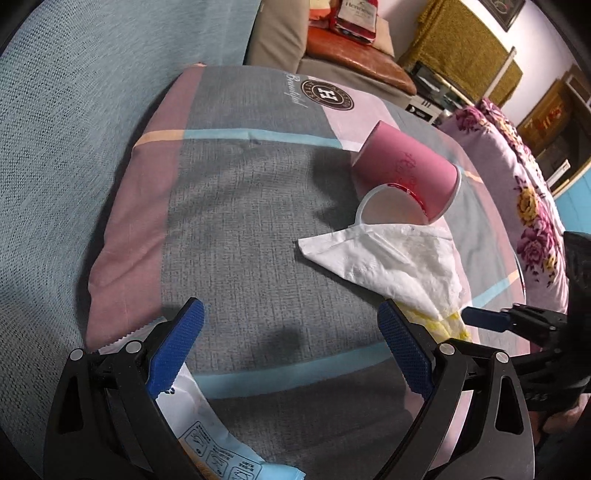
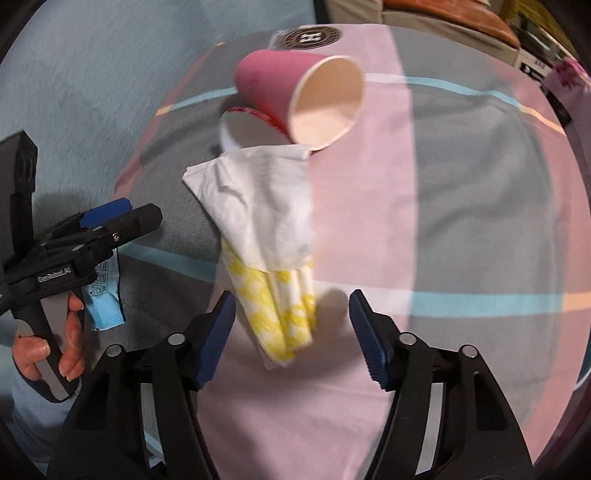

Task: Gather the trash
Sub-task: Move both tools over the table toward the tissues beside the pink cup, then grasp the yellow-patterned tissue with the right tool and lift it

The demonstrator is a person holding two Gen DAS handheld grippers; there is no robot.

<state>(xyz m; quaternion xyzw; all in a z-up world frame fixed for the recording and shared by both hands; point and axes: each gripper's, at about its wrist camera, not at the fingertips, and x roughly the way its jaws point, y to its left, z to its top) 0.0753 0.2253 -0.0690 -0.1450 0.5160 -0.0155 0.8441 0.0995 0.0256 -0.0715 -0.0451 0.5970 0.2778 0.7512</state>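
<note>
A pink paper cup [image 1: 404, 166] lies on its side on a patchwork pillow [image 1: 240, 229], over a second cup's white rim [image 1: 369, 199]. A white tissue [image 1: 391, 266] lies in front of them, on a yellow-patterned tissue [image 1: 447, 325]. A white and blue wrapper [image 1: 214, 435] lies under my left fingers. My left gripper [image 1: 291, 347] is open above the pillow, left of the tissues. My right gripper [image 2: 291, 332] is open just above the yellow tissue [image 2: 280, 306], with the white tissue [image 2: 258, 199] and pink cup [image 2: 295, 96] beyond. The left gripper [image 2: 110, 218] and wrapper [image 2: 105, 295] show at left.
The pillow rests on a blue-grey fabric sofa [image 1: 74, 147]. A floral purple pillow [image 1: 524, 192] lies to the right. Behind are a beige seat with an orange cushion [image 1: 354, 55] and a red bag [image 1: 354, 18], and shelves by the wall.
</note>
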